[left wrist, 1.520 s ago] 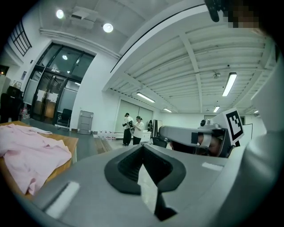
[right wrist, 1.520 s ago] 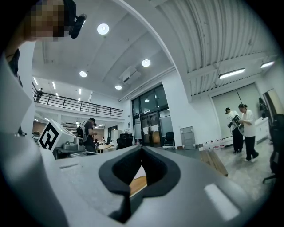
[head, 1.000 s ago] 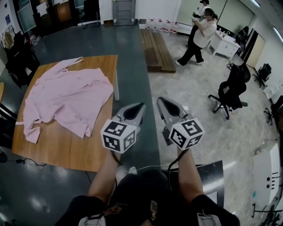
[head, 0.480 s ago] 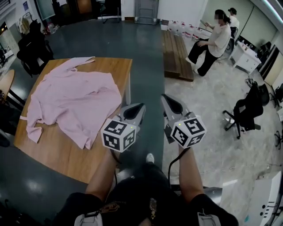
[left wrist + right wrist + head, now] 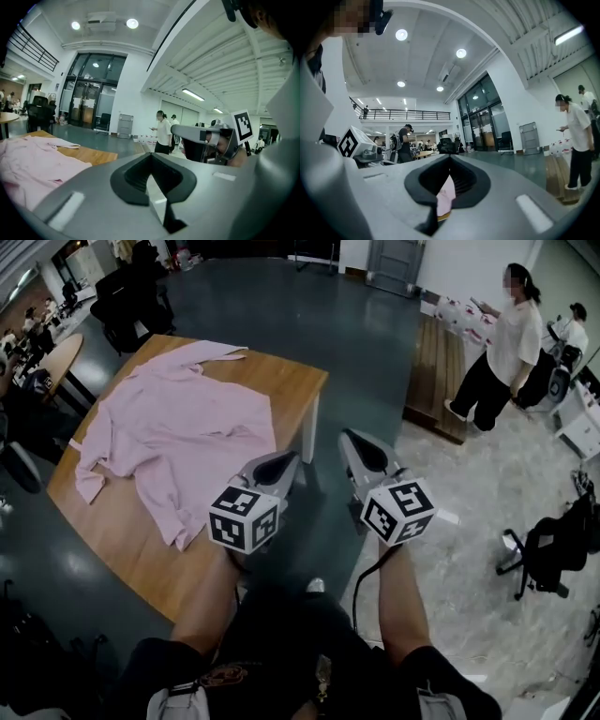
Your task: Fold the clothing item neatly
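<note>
**Spread out flat, nothing gripped yet**

Looking down on a big open hall: dark blue-grey floor (image 5: 281,324) at left, pale marbled tiles (image 5: 469,512) at right. Filling the left side, a rectangular light-wood table (image 5: 141,554), set at an angle. Draped over most of it, the pink long-sleeved shirt (image 5: 178,423), rumpled, one sleeve reaching toward the far corner, the other trailing to the left edge. Up at the right, a low wooden platform (image 5: 436,367), and beside it a person in a white top and black trousers (image 5: 502,343), standing. Lower right, a black office chair (image 5: 553,549). Now up front, on bare forearms (image 5: 211,601), side by side and roughly level: the grey left gripper (image 5: 281,463), lined up with the table's right edge near the shirt's hem, closed tight on nothing. Next to it the grey right gripper (image 5: 359,442), out over bare floor, off the table, closed and empty too.
</note>
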`<action>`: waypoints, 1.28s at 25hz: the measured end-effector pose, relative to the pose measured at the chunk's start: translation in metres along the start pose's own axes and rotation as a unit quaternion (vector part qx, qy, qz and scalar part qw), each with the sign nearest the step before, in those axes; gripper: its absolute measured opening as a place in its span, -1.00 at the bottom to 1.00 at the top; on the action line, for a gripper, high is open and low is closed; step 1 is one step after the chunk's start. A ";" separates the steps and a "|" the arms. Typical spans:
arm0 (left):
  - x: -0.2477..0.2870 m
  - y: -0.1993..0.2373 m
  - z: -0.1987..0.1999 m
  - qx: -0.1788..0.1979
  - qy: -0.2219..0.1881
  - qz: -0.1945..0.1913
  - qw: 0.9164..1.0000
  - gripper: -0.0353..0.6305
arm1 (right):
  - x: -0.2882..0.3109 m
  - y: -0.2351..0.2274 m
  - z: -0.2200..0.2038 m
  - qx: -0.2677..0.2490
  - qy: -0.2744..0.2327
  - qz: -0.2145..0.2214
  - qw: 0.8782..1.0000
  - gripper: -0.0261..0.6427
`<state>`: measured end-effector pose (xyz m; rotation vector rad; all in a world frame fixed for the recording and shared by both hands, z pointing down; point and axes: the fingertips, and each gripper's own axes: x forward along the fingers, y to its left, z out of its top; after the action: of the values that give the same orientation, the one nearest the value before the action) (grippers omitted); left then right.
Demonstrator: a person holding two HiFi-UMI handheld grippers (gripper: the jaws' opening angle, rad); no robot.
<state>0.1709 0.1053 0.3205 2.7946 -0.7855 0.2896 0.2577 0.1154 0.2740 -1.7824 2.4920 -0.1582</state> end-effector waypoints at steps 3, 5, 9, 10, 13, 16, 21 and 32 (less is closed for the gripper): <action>0.004 0.025 0.003 -0.007 0.002 0.037 0.999 -0.87 | 0.030 -0.008 -0.009 0.014 0.011 0.031 0.999 -0.92; 0.007 0.044 0.006 -0.013 -0.002 0.060 0.998 -0.87 | 0.054 -0.010 -0.013 0.017 0.019 0.054 0.998 -0.92; 0.012 0.090 0.011 -0.031 -0.016 0.103 0.994 -0.87 | 0.108 -0.007 -0.017 0.006 0.035 0.099 0.994 -0.92; 0.012 0.104 0.011 -0.036 -0.020 0.115 0.993 -0.87 | 0.124 -0.005 -0.018 0.002 0.041 0.111 0.993 -0.92; 0.009 0.149 0.008 -0.055 -0.027 0.151 0.987 -0.87 | 0.171 0.007 -0.026 -0.011 0.064 0.148 0.987 -0.92; 0.005 0.188 -0.001 -0.074 -0.025 0.184 0.980 -0.87 | 0.214 0.016 -0.040 -0.024 0.088 0.180 0.979 -0.92; -0.007 0.236 -0.020 -0.095 -0.010 0.236 0.967 -0.87 | 0.262 0.030 -0.062 -0.037 0.112 0.225 0.967 -0.92; 0.004 0.283 -0.014 -0.118 -0.015 0.372 0.921 -0.87 | 0.331 0.012 -0.073 -0.034 0.126 0.346 0.929 -0.92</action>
<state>0.0220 -0.1282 0.3797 2.1683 -1.7380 0.2451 0.1304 -0.1905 0.3453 -0.8323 3.1635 -0.2648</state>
